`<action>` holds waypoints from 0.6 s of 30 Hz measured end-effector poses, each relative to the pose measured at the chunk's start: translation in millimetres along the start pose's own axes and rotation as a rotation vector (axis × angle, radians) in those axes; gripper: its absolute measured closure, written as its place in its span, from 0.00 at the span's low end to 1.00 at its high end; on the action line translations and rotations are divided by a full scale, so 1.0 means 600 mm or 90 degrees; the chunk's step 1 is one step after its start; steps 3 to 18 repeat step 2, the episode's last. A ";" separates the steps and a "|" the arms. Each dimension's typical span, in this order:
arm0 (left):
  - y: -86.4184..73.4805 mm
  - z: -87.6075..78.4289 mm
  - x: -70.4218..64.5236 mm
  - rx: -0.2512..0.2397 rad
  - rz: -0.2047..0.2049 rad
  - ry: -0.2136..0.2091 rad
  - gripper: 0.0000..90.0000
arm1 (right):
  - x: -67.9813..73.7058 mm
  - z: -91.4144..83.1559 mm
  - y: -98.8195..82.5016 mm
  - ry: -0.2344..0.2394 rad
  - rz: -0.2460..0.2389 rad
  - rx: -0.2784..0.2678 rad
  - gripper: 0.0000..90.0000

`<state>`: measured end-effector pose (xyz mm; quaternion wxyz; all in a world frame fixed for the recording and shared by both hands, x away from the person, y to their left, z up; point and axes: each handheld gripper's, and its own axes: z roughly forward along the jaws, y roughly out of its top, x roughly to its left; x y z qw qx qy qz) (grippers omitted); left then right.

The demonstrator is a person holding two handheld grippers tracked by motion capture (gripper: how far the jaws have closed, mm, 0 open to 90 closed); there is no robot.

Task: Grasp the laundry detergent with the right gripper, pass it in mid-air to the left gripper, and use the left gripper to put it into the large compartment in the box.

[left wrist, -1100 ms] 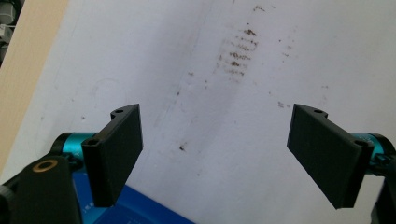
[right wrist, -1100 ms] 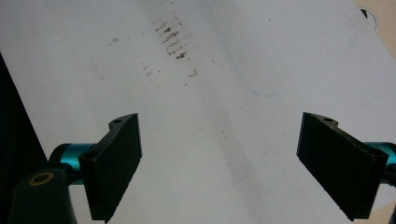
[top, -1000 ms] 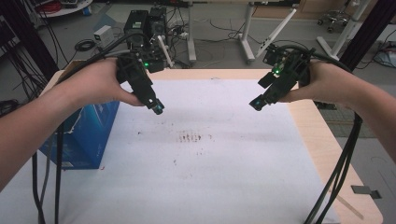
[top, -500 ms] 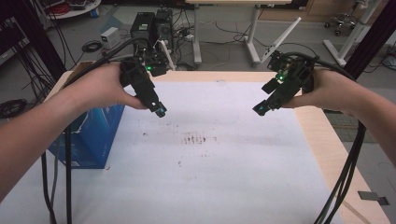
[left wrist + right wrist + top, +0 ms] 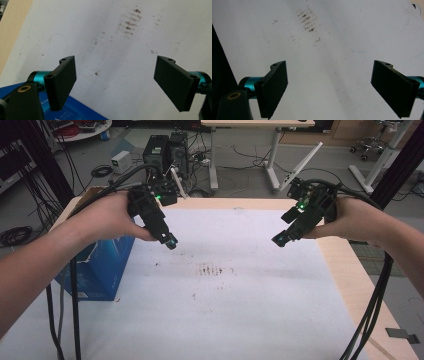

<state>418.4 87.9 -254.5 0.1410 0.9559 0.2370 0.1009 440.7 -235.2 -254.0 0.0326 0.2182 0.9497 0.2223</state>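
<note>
Your two grippers have drifted slightly apart and toward you over the last second, and both are still in the air with nothing taken up, so no grasp has begun. The left gripper (image 5: pixel 170 241) hangs released, jaws wide, above the blue box (image 5: pixel 102 265) at the table's (image 5: pixel 345 275) left edge; that box is the likely first target. The right gripper (image 5: pixel 279 240) is equally spread, near the right edge. Count: two grippers, one box, one patch of brown stains (image 5: pixel 211 269) mid-table.

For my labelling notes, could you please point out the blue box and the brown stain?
blue box (image 5: pixel 97 267): high view, its front face.
brown stain (image 5: pixel 211 269): high view, middle of the smudged rows.
</note>
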 end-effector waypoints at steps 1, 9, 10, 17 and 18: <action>-0.001 0.000 0.000 0.000 0.000 0.001 0.20 | 0.000 0.000 0.000 0.000 -0.001 -0.001 0.15; -0.001 0.000 0.000 -0.003 -0.007 0.003 0.20 | 0.000 -0.001 0.000 0.001 0.001 -0.001 0.15; -0.001 0.000 0.000 -0.003 -0.007 0.003 0.20 | 0.000 -0.001 0.000 0.001 0.001 -0.001 0.15; -0.001 0.000 0.000 -0.003 -0.007 0.003 0.20 | 0.000 -0.001 0.000 0.001 0.001 -0.001 0.15; -0.001 0.000 0.000 -0.003 -0.007 0.003 0.20 | 0.000 -0.001 0.000 0.001 0.001 -0.001 0.15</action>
